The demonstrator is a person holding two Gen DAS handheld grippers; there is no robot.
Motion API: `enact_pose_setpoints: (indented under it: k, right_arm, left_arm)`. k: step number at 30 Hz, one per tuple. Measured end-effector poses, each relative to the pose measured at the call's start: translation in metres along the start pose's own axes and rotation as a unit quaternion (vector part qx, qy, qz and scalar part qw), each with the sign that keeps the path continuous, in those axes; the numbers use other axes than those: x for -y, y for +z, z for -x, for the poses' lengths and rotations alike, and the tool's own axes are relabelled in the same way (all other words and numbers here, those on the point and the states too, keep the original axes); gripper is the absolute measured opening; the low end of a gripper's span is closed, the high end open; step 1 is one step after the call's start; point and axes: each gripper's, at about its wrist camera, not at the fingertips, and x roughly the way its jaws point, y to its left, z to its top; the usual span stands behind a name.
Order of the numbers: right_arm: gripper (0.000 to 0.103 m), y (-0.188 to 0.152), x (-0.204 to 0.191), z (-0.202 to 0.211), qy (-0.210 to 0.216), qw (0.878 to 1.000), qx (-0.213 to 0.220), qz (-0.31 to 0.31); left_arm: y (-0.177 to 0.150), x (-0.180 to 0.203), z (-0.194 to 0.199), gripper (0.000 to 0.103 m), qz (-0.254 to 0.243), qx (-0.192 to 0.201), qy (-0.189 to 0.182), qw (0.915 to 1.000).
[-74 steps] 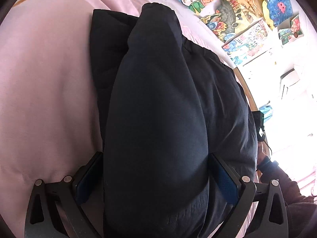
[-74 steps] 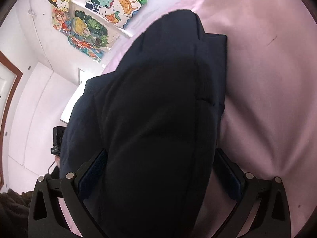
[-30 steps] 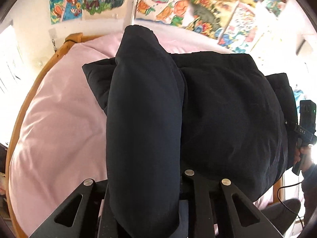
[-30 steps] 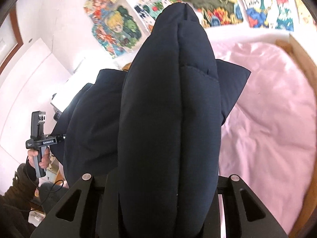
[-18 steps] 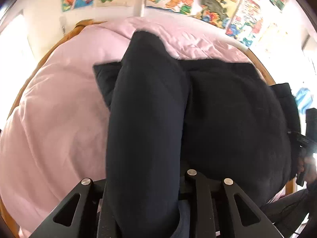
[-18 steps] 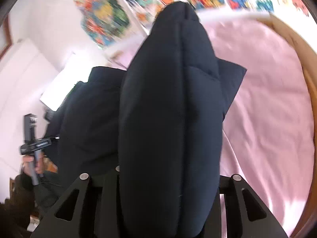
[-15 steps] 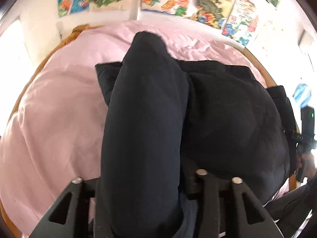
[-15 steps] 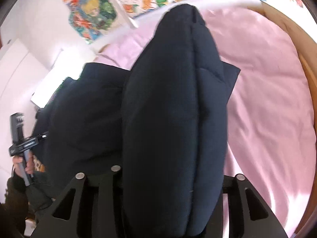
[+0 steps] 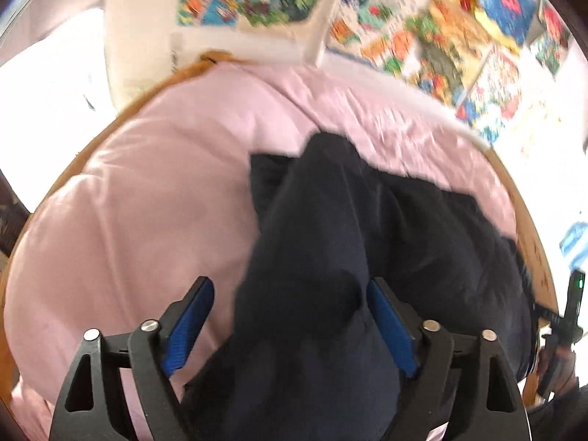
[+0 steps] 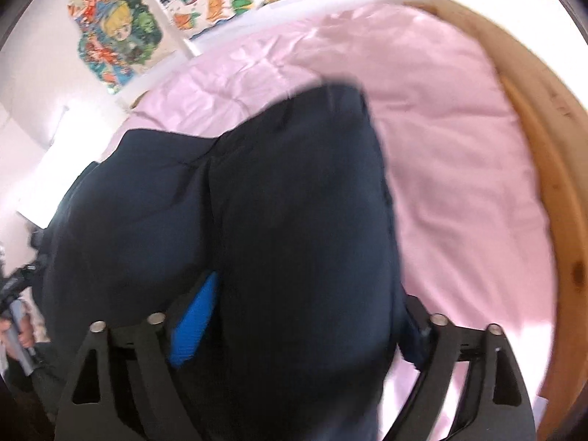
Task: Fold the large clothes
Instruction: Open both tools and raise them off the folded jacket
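Note:
A dark navy padded jacket (image 9: 422,257) lies on the pink bed cover (image 9: 147,202). A thick fold of the jacket (image 9: 312,275) runs between the fingers of my left gripper (image 9: 290,325). Its jaws are opening, and the left blue pad (image 9: 191,323) stands clear of the cloth. In the right wrist view another fold of the jacket (image 10: 305,202) fills the gap of my right gripper (image 10: 305,330), whose jaws are also opening. One blue pad (image 10: 194,327) shows beside the cloth; the other is mostly hidden behind it.
A wooden bed frame (image 10: 551,183) curves around the pink cover. Colourful posters (image 9: 422,44) hang on the wall beyond the bed. At the left edge of the right wrist view a hand (image 10: 14,327) holds the other gripper's handle.
Both grippers were shut on folds of the jacket and have now spread wide. The folds have sunk toward the bed, and both views have dropped closer to the cover.

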Motion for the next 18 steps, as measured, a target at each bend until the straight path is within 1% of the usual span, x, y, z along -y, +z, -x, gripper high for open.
enact_pose_setpoints:
  k: [2,4,5,7,8,10,11,13,14,15,17,18]
  right_arm:
    - [0.087,-0.005,0.002,0.012,-0.019,1.0,0.014,-0.002]
    - [0.091,-0.01,0.0,0.028,-0.042,0.998,0.042,-0.011]
    - [0.093,-0.015,0.001,0.037,-0.052,0.997,0.06,-0.013]
    - [0.094,-0.027,-0.004,0.054,-0.063,0.993,0.101,-0.011]
    - [0.095,-0.036,-0.008,0.064,-0.067,0.99,0.125,-0.008]
    - [0.098,-0.054,-0.019,0.08,-0.073,0.982,0.173,0.0]
    - [0.099,-0.059,-0.021,0.086,-0.072,0.979,0.188,0.004]
    - [0.1,-0.08,-0.034,0.101,-0.07,0.971,0.229,0.02]
    - [0.101,-0.087,-0.041,0.107,-0.071,0.968,0.239,0.025]
    - [0.101,-0.095,-0.047,0.115,-0.075,0.965,0.251,0.031]
    - [0.101,-0.115,-0.062,0.131,-0.096,0.953,0.284,0.035]
    - [0.101,-0.124,-0.064,0.139,-0.1,0.949,0.297,0.038]
  left_arm:
    - [-0.003,-0.005,0.015,0.088,0.02,0.028,0.002,0.9994]
    - [-0.005,-0.011,0.029,0.091,0.031,0.053,-0.003,0.9981]
    - [-0.01,-0.012,0.039,0.092,0.033,0.074,-0.006,0.9967]
    - [-0.025,-0.01,0.056,0.094,0.025,0.107,-0.003,0.9939]
    - [-0.03,-0.003,0.063,0.096,0.017,0.125,0.002,0.992]
    - [-0.046,0.006,0.076,0.099,-0.006,0.163,0.015,0.9866]
    - [-0.054,0.01,0.082,0.101,-0.015,0.176,0.017,0.9841]
    - [-0.064,0.023,0.091,0.101,-0.032,0.184,0.011,0.9823]
    - [-0.07,0.025,0.099,0.101,-0.041,0.182,0.0,0.9824]
    - [-0.077,0.031,0.105,0.101,-0.05,0.181,-0.017,0.9822]
    - [-0.088,0.038,0.116,0.103,-0.06,0.183,-0.034,0.9806]
    - [-0.093,0.041,0.121,0.103,-0.066,0.186,-0.037,0.9797]
